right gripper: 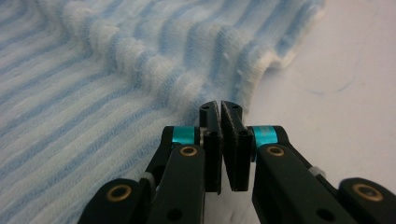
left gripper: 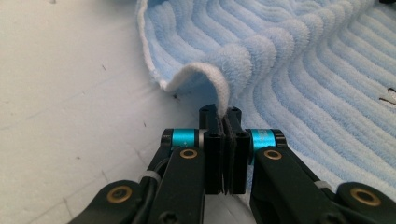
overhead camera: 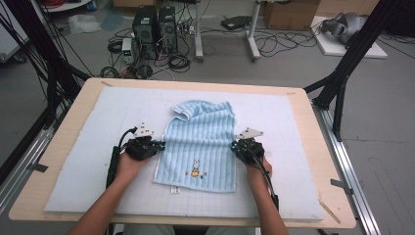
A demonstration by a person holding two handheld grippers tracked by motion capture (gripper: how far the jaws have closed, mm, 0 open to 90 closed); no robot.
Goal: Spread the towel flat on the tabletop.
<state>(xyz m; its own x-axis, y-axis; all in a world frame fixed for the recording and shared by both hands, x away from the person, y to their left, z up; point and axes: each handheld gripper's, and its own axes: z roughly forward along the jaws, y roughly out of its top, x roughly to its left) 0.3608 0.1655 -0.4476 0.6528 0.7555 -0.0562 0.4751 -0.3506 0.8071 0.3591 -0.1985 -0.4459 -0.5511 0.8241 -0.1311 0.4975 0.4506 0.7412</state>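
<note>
Your right gripper (right gripper: 220, 108) rises from the bottom edge, its two black jaws brought together with almost no gap. The jaw tips meet at the edge of the blue-and-white ribbed towel (right gripper: 93, 93), and a fold of that edge is pinched between them. Just above the tips, the cloth bunches into raised ridges. The towel spreads across the left and top, its stripes running diagonally. To the right, the white counter (right gripper: 336, 93) lies bare beside the towel's pale hem, with faint marks on it.

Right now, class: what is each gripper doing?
Left gripper: closed, pinching the towel's left edge.
Right gripper: closed, pinching its right edge.
</note>
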